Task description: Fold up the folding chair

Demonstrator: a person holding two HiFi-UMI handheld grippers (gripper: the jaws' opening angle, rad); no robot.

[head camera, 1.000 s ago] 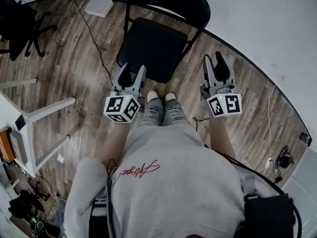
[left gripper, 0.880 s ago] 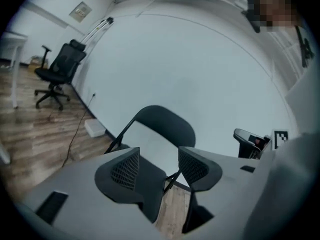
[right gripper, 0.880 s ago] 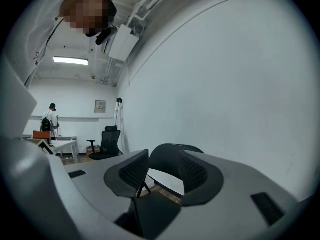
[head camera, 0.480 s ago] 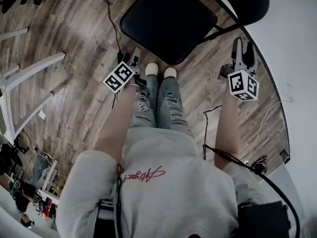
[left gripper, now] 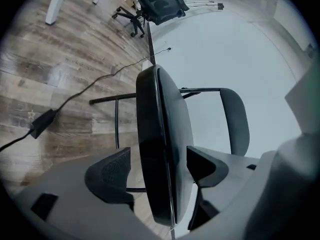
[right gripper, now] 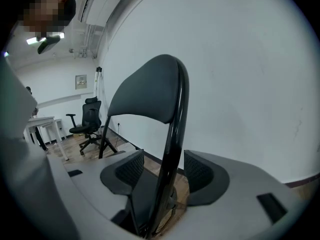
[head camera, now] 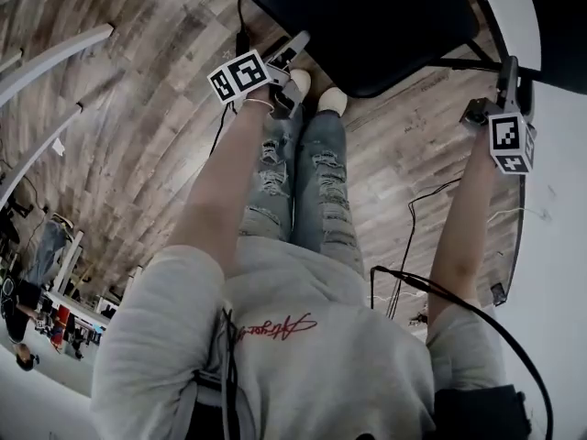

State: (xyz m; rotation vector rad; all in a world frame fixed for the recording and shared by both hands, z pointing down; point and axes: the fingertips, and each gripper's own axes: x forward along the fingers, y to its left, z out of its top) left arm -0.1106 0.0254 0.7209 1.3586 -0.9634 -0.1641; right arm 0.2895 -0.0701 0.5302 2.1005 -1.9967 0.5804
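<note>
Wood-plank floor [head camera: 138, 108] runs up to a white wall [right gripper: 240, 74], and the folding chair [head camera: 367, 26] stands just beyond the person's shoes, not yet folded: its seat [left gripper: 160, 149] lies flat and its backrest [right gripper: 145, 94] is upright. Everything is left to do, though both claws seem placed for a grip. Both arms reach down and forward. The left gripper [left gripper: 155, 159], turned on its side, straddles the seat's near edge. The right gripper [right gripper: 162, 164] straddles the backrest's side tube [right gripper: 175, 134]. Both claws have just been opening and gape wide, pressing on nothing.
</note>
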